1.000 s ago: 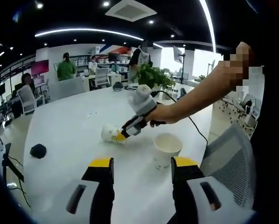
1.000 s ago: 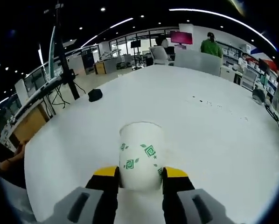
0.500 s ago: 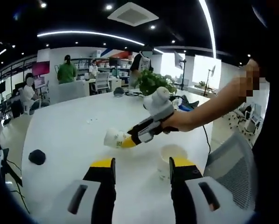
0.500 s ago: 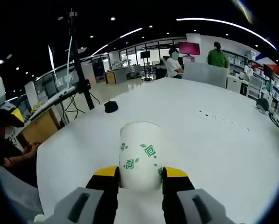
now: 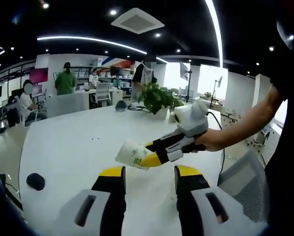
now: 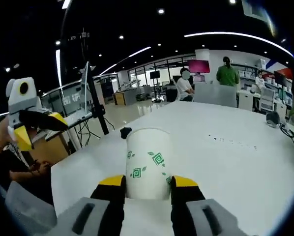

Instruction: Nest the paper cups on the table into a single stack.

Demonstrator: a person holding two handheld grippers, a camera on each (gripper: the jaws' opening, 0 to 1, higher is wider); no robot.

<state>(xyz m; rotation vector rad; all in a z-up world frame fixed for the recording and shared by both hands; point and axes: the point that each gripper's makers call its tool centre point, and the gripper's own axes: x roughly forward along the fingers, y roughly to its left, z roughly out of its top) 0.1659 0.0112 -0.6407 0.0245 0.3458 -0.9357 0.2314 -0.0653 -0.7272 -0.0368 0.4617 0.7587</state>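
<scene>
My right gripper [image 6: 148,188] clamps the cup [image 6: 148,162] above the table [image 6: 225,162] for nesting; my left gripper [image 5: 148,179] gapes empty.

A large white table [image 5: 63,142] spans an open office. A small dark object [image 5: 35,181] lies near its edge. A leafy potted plant [image 5: 158,98] stands at the far side, with a cable [image 5: 217,129] trailing nearby. Beyond the table, a person in a green top [image 5: 65,81] stands by desks and office chairs [image 5: 103,91]. A pink wall screen [image 6: 199,66] hangs behind. A black tripod stand [image 6: 94,105] rises beside the table. Ceiling strip lights [image 5: 93,40] curve overhead.
</scene>
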